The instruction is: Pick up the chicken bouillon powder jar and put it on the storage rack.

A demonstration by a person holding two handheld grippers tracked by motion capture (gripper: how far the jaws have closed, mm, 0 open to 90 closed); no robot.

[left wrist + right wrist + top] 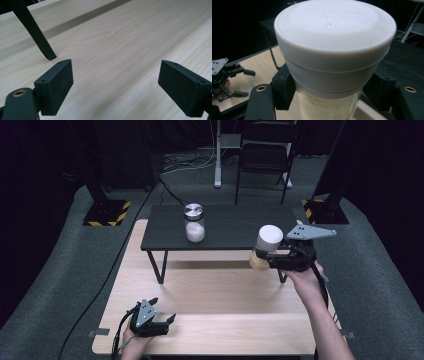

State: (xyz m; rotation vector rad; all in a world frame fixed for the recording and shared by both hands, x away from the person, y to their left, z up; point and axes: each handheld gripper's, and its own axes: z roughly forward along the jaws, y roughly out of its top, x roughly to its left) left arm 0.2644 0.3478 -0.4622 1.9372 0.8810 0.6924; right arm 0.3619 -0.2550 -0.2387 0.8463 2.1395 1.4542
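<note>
Your left tool [161, 321] rests low on the pale wooden counter [225, 295], jaws wide apart and empty. Your right tool [270, 259] is clamped on a clear round jar of pale beige powder with a wide white plastic lid [265, 247], held upright in the air above the counter's right side.

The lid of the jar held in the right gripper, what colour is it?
The lid is plain white, shown best in the right gripper view.

Left tool [162, 319] jaws wide, right tool [263, 258] clamped, raised
</note>
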